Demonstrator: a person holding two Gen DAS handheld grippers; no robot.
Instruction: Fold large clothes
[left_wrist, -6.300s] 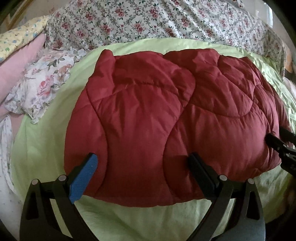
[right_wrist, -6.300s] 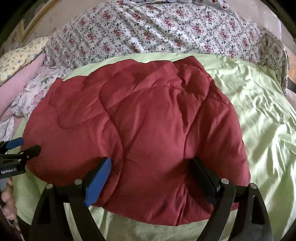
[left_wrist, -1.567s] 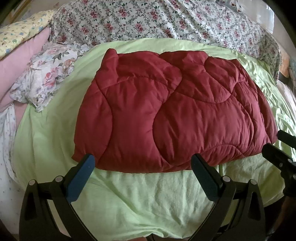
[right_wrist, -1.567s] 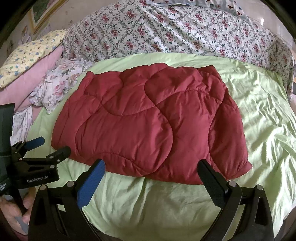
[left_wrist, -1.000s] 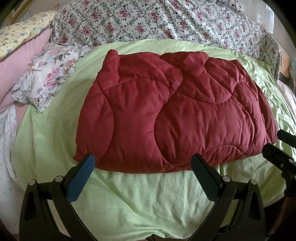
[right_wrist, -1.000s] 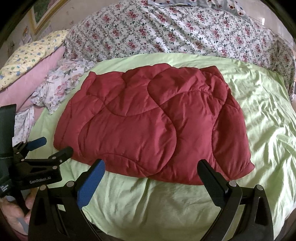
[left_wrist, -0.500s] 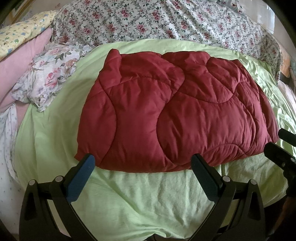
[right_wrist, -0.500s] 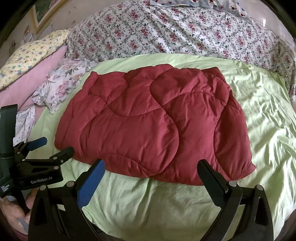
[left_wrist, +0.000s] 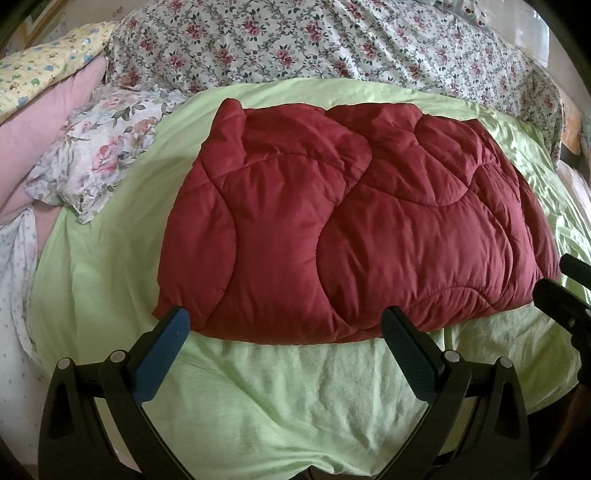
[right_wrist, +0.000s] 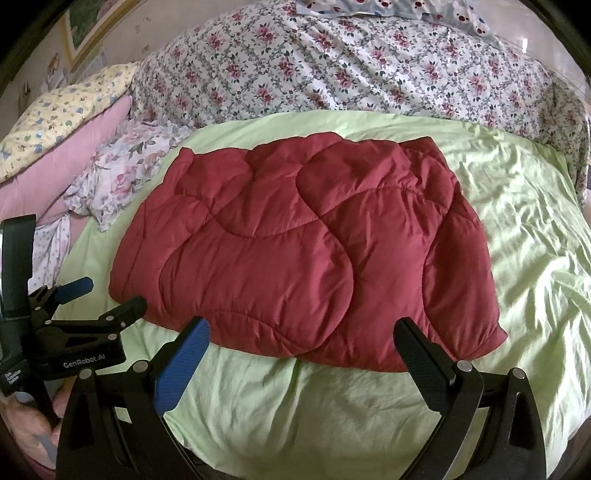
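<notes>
A dark red quilted garment (left_wrist: 351, 229) lies folded into a rough rectangle on the light green sheet (left_wrist: 295, 387); it also shows in the right wrist view (right_wrist: 306, 251). My left gripper (left_wrist: 286, 325) is open and empty, held just short of the garment's near edge, toward its left end. My right gripper (right_wrist: 303, 332) is open and empty at the near edge, toward the right end. The left gripper also shows from the side in the right wrist view (right_wrist: 107, 295), apart from the fabric. The right gripper's fingers (left_wrist: 554, 295) show at the left wrist view's right edge.
A flowered quilt (right_wrist: 351, 70) is heaped behind the green sheet. A flowered cloth (right_wrist: 125, 173), a pink pillow (right_wrist: 55, 173) and a yellow patterned pillow (right_wrist: 62, 110) lie at the left. The bed's front edge is just below the grippers.
Since 6.3 s ago both grippers have drawn back from over the garment to its near edge. In the last second they have barely moved; the garment lies still.
</notes>
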